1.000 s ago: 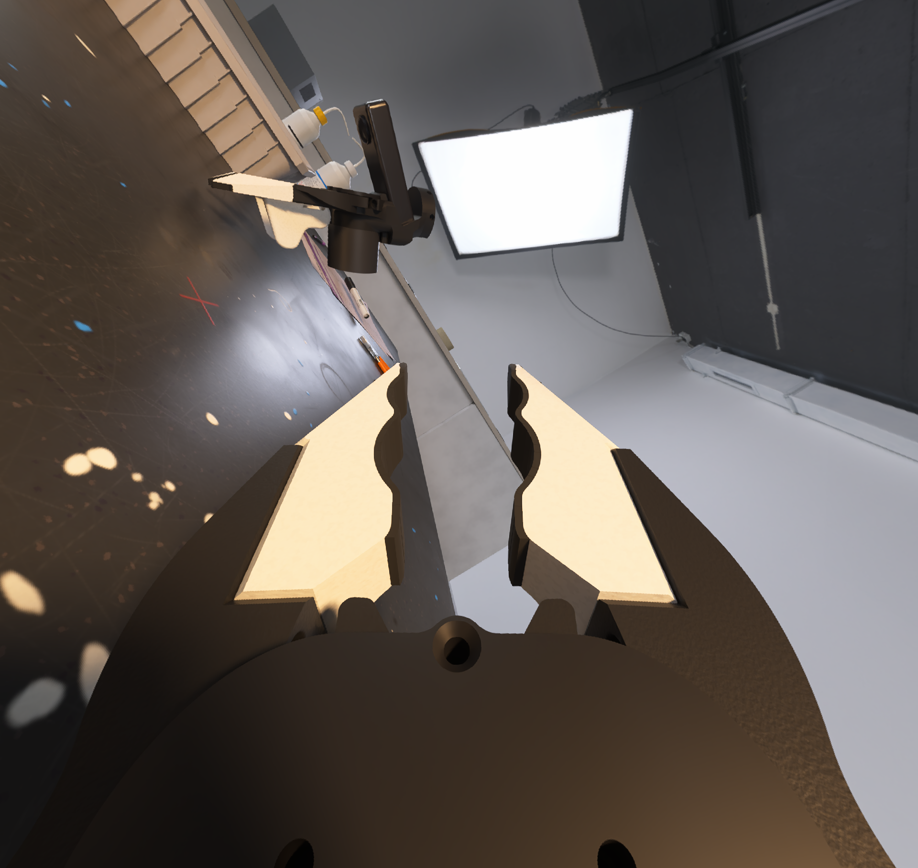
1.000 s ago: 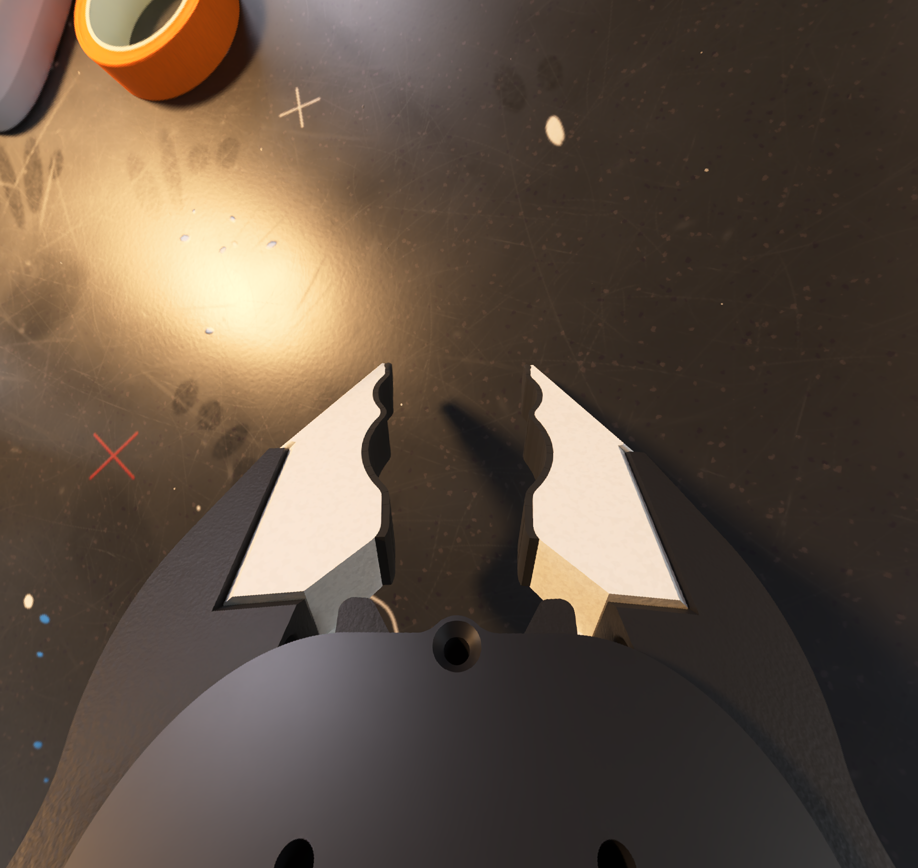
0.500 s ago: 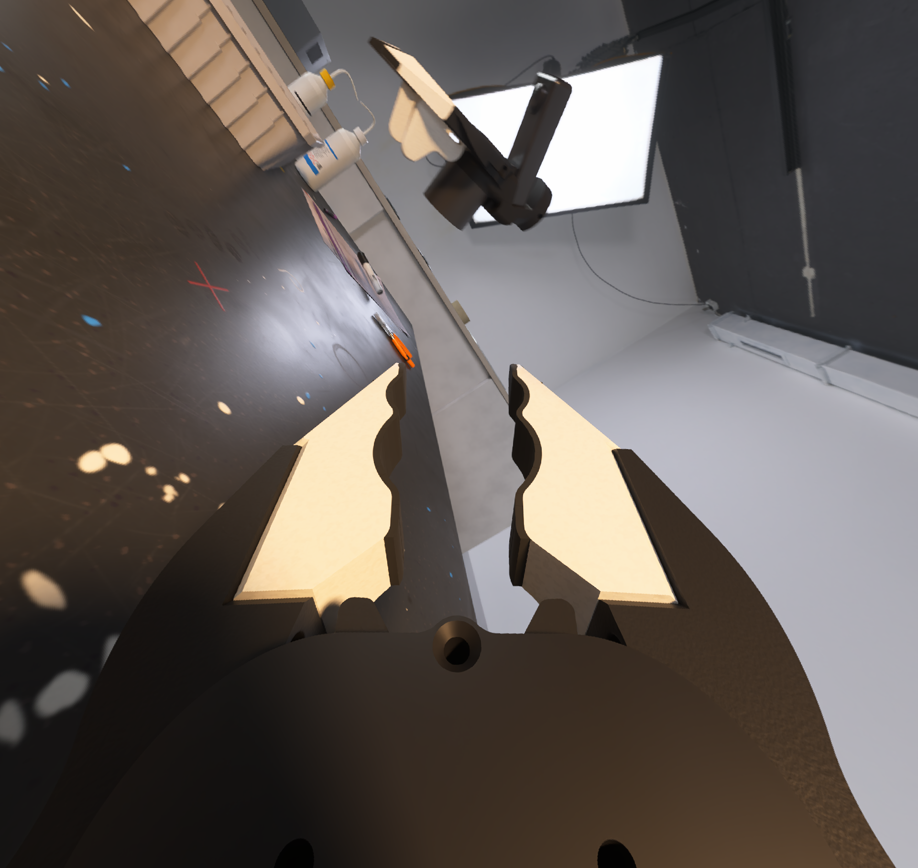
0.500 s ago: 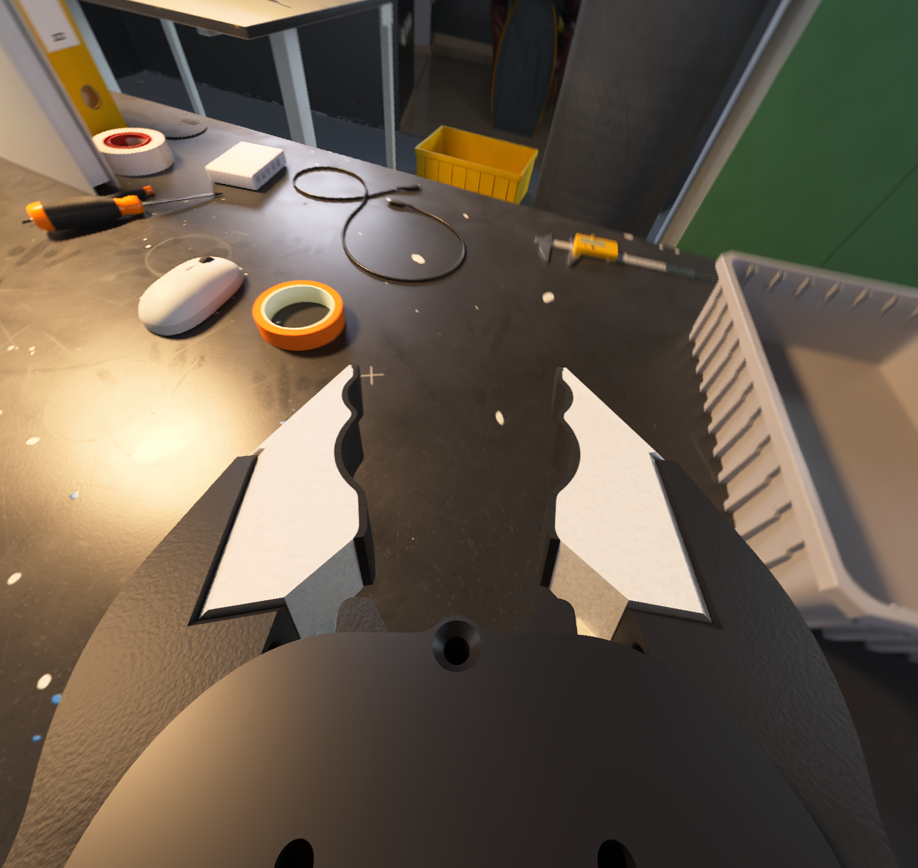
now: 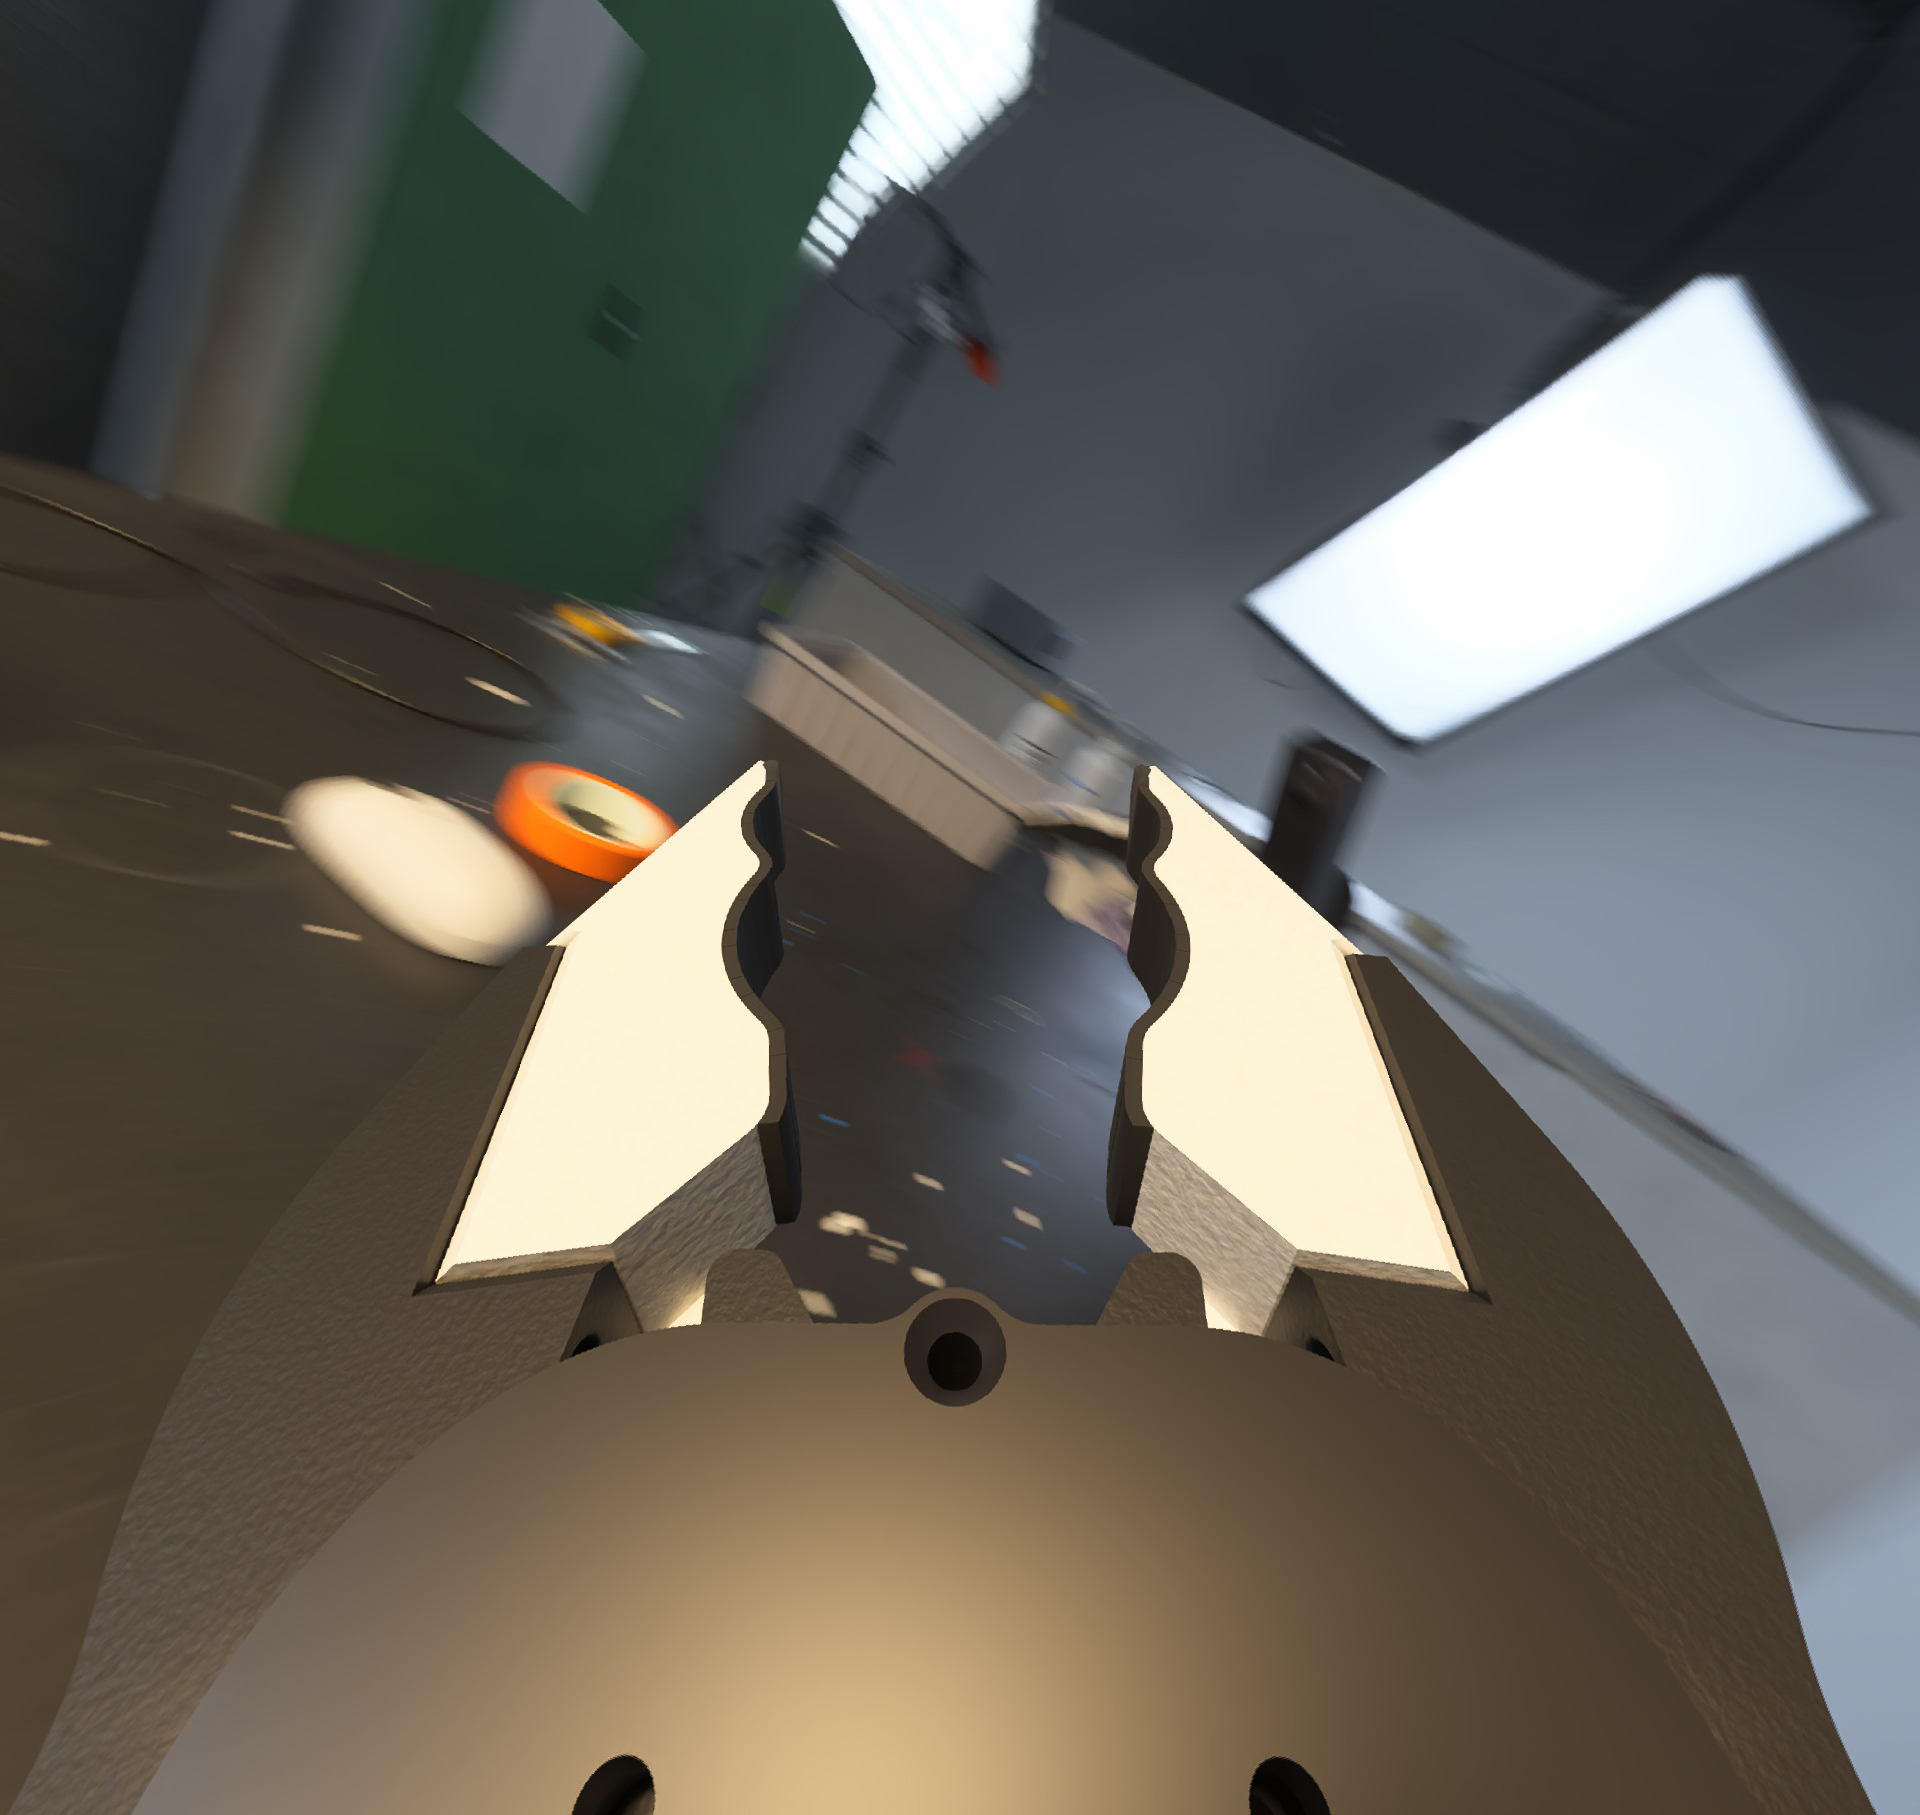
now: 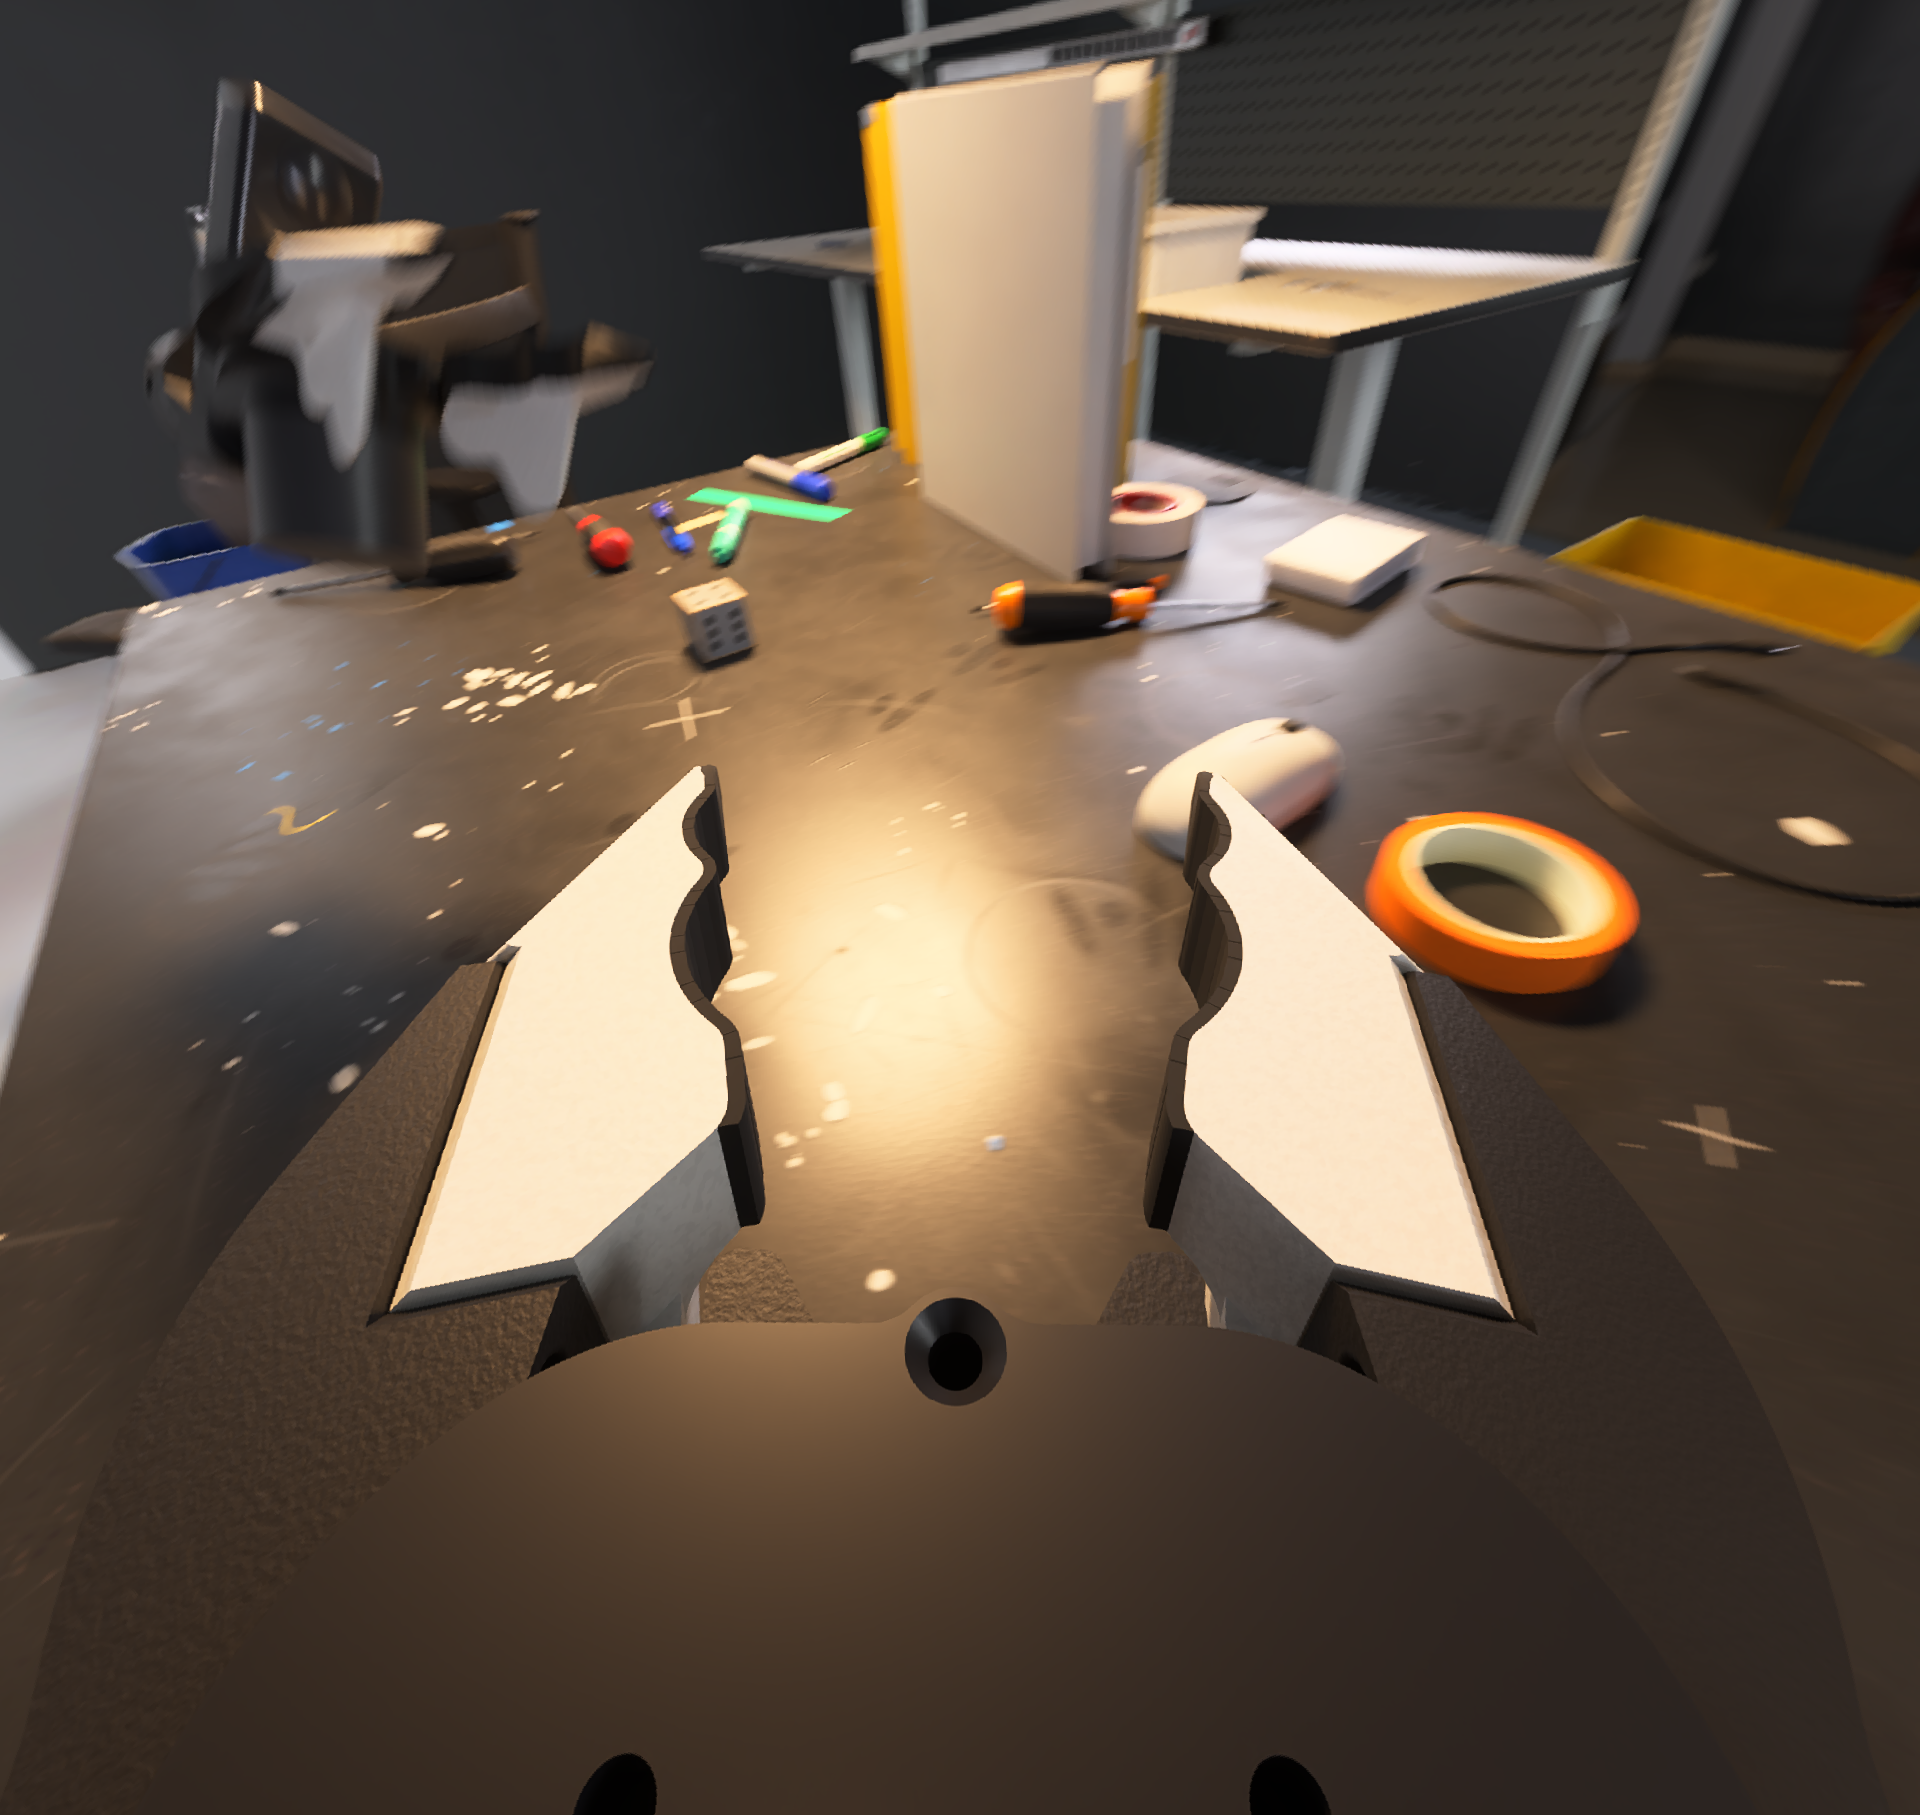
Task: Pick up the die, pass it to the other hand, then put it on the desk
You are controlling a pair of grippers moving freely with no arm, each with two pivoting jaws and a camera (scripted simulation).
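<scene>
The die is pale with dark pips and rests on the dark desk, far ahead of my right gripper. The right gripper is open wide and empty, low over the desk, with the die slightly left of its line. My left gripper is open and empty, tilted over the desk. It also shows blurred in the right wrist view, hovering left of and beyond the die, fingers pointing down. The die is not in the left wrist view.
A white mouse and an orange tape roll lie right of my right fingers. An orange-handled screwdriver, markers, upright binders, a white box and a black cable lie beyond. A grey bin stands ahead in the left view.
The right view rose from looking down at the desk and turned toward the die; its jaws opened wider. The left view swung fast from the light panel toward the desk, jaws wider too.
</scene>
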